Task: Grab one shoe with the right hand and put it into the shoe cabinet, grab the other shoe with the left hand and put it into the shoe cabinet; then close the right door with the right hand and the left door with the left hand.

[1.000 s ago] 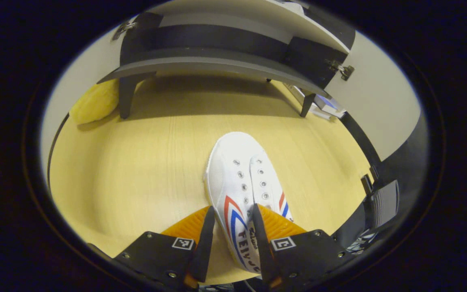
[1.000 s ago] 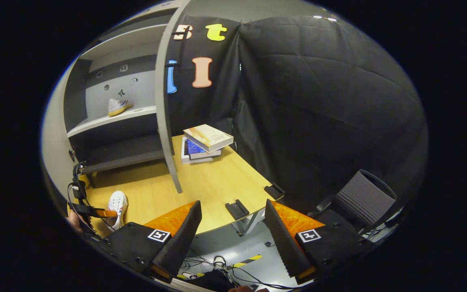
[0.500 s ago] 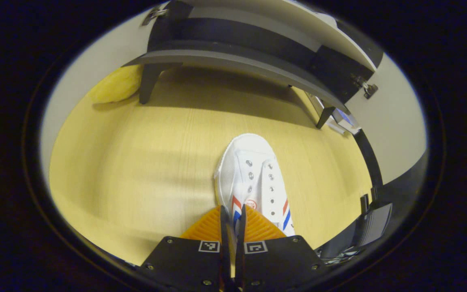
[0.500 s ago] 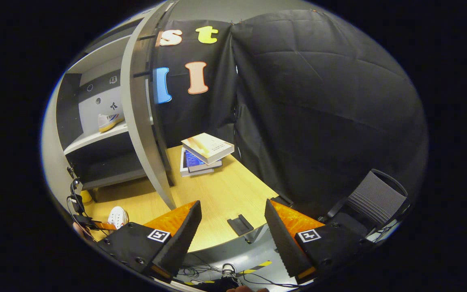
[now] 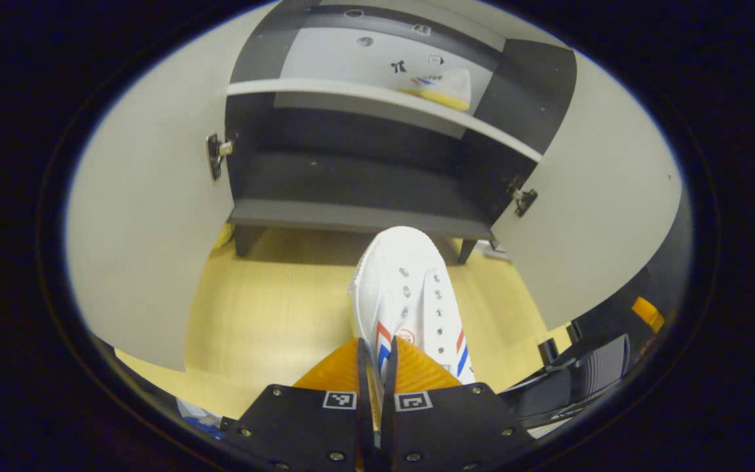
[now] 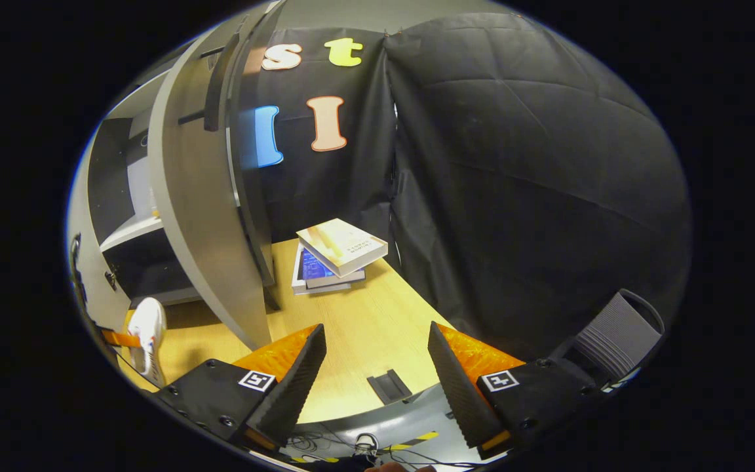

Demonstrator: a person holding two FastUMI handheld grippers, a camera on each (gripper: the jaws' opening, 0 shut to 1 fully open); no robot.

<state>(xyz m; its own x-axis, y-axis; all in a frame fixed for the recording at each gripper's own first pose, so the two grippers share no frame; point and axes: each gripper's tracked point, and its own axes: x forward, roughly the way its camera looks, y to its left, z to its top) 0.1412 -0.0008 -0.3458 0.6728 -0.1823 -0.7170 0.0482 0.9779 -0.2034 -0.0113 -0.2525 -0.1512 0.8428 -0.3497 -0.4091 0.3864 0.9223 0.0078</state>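
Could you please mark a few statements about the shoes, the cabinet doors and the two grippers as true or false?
1. The left gripper is shut on a white shoe. True.
2. Both cabinet doors are closed. False: the left door and right door stand open.
3. Another shoe sits on the cabinet's upper shelf. True.
4. The right gripper holds a book. False: its fingers are apart and empty; the books lie on the table.

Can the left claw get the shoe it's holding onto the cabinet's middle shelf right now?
Probably yes. Both doors stand open, and the pale shelf has free space left of the other shoe. The left claw is shut on the white shoe, toe pointing at the cabinet.
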